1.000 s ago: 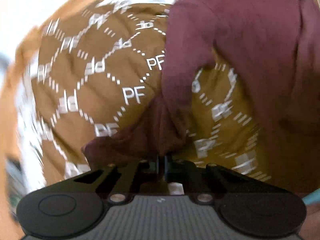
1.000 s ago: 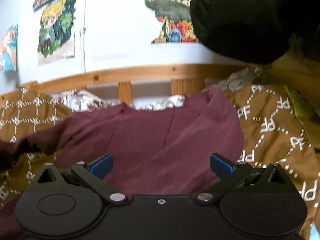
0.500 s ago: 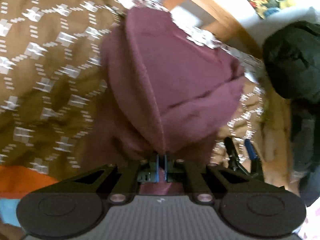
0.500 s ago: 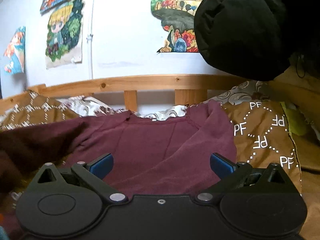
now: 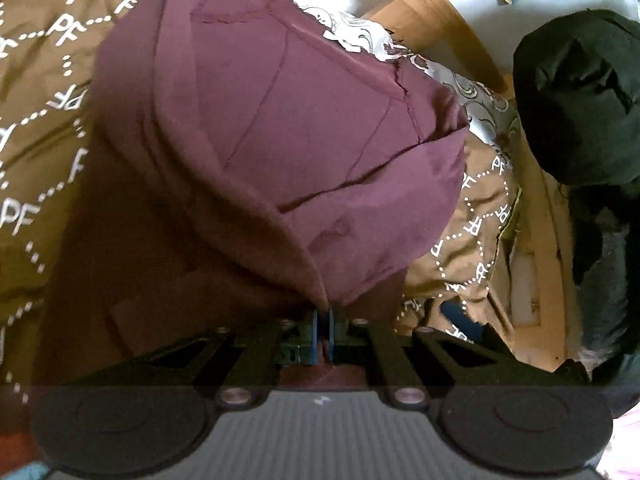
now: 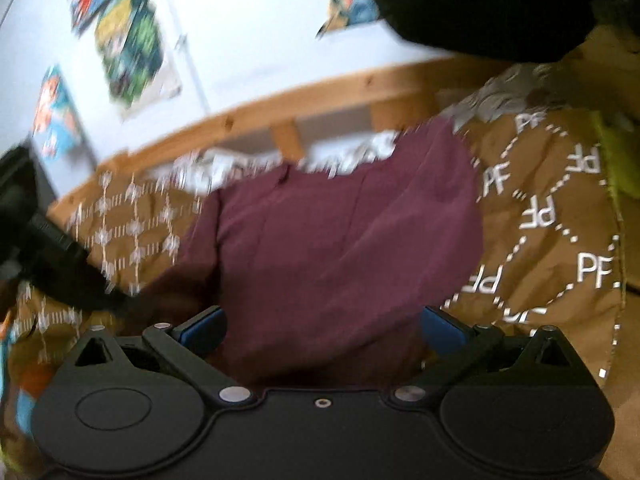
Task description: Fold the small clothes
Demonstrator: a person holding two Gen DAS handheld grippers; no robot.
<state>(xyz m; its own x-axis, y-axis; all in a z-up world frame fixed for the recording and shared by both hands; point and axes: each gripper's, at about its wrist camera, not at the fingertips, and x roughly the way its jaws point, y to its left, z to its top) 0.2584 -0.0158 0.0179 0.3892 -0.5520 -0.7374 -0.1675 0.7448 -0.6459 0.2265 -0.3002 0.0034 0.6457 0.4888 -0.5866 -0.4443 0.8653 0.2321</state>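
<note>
A maroon garment (image 5: 288,128) lies on a brown bedcover printed with white "PF" letters (image 5: 44,92). My left gripper (image 5: 323,322) is shut on an edge of the maroon garment, and a fold of the cloth is drawn over the rest of it. The garment also shows in the right wrist view (image 6: 340,240), spread flat in front of my right gripper (image 6: 320,328). My right gripper is open and empty, low over the near edge of the cloth. The left gripper's black body (image 6: 48,264) shows at the left of the right wrist view.
A wooden bed rail (image 6: 280,100) runs along the far side, with a white wall and colourful posters (image 6: 128,40) behind. A black padded jacket (image 5: 580,100) hangs at the right. A white patterned sheet (image 5: 360,40) lies under the garment's far edge.
My left gripper has carried the held edge over the garment, making a fold across it. The right gripper has stayed open and has tilted and shifted; its view is now blurred.
</note>
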